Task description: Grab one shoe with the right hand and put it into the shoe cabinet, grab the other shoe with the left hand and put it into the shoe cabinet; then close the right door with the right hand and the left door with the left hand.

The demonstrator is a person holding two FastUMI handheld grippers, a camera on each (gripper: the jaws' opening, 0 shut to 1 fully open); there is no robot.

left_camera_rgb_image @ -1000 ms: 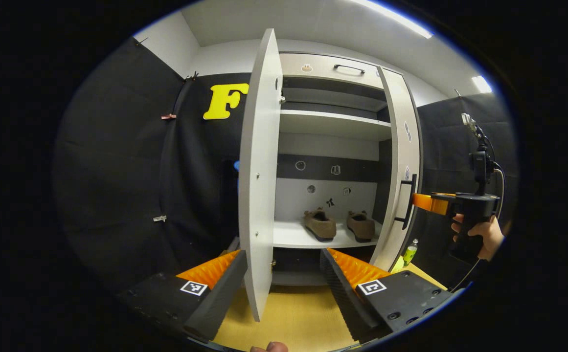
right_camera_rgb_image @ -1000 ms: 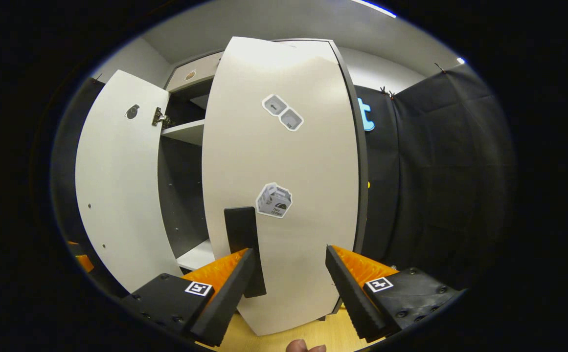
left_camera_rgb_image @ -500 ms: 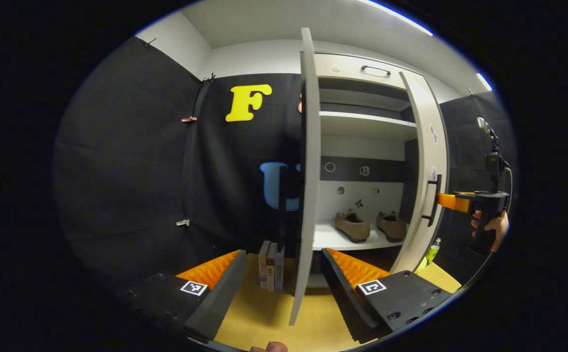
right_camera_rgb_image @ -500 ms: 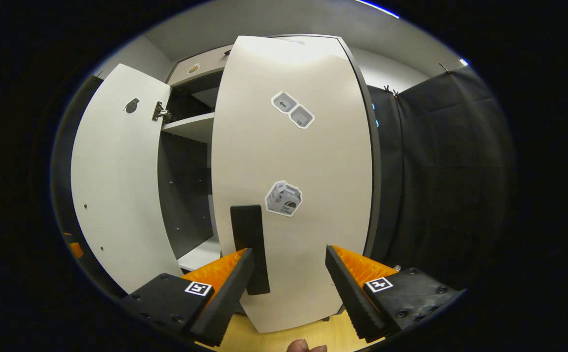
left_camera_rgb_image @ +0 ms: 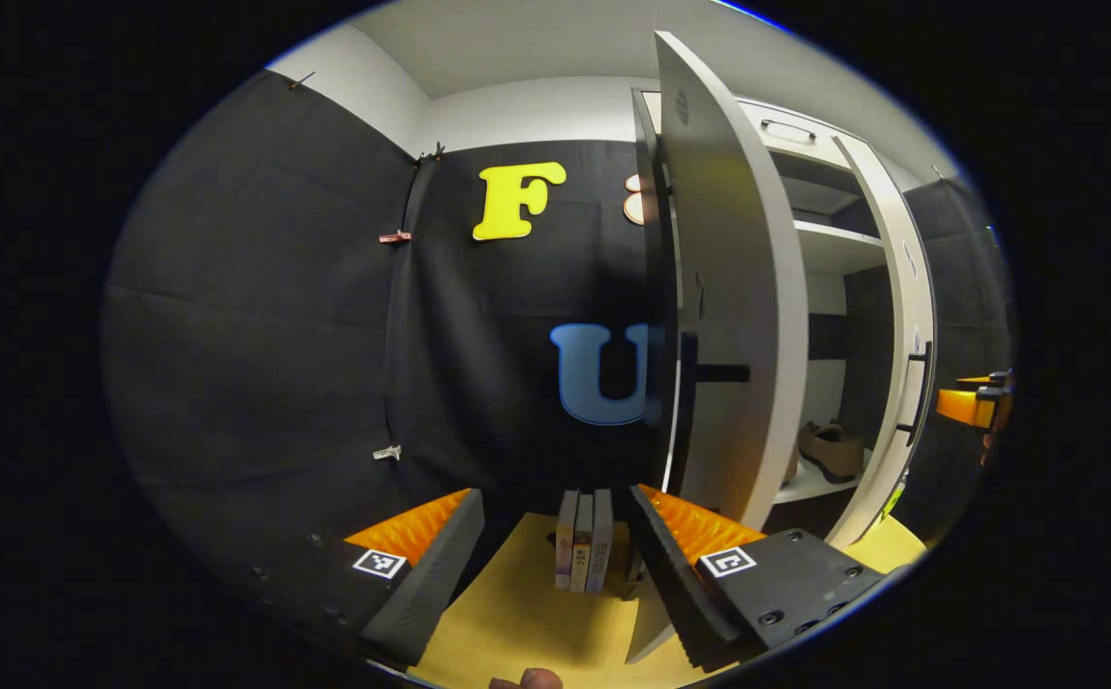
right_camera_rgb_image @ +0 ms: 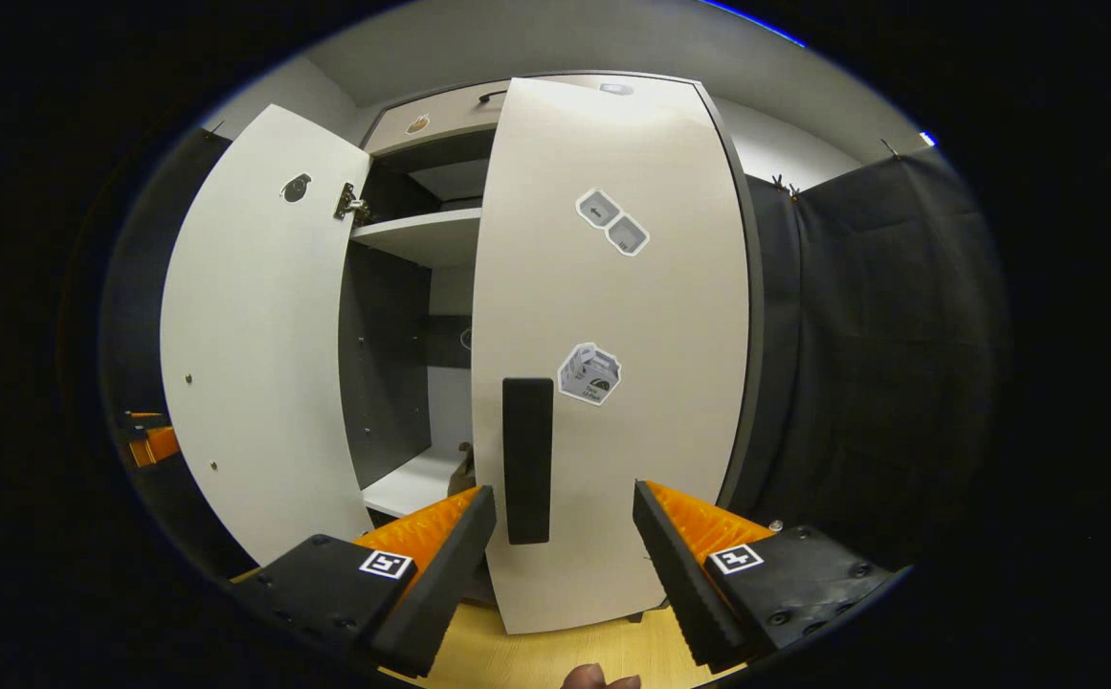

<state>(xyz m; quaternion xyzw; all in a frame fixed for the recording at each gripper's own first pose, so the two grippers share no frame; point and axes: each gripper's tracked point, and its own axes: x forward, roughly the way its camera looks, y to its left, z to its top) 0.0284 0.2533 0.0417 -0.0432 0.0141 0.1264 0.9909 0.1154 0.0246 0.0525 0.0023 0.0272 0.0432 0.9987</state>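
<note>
Both claws are wide open with nothing in them: right gripper (right_camera_rgb_image: 563, 536) sits facing the right door (right_camera_rgb_image: 612, 335), close to its black handle (right_camera_rgb_image: 527, 459), and left gripper (left_camera_rgb_image: 555, 541) is by the left door (left_camera_rgb_image: 737, 316). One shoe (left_camera_rgb_image: 833, 450) sits on the cabinet shelf (left_camera_rgb_image: 809, 483) inside.

left hand-held gripper (left_camera_rgb_image: 555, 536) — fingers apart, level | right hand-held gripper (right_camera_rgb_image: 565, 531) — fingers apart, level

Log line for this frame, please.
shoes: one seen on cabinet shelf | right door: ajar | left door: ajar | both tongs open, left, right
</note>
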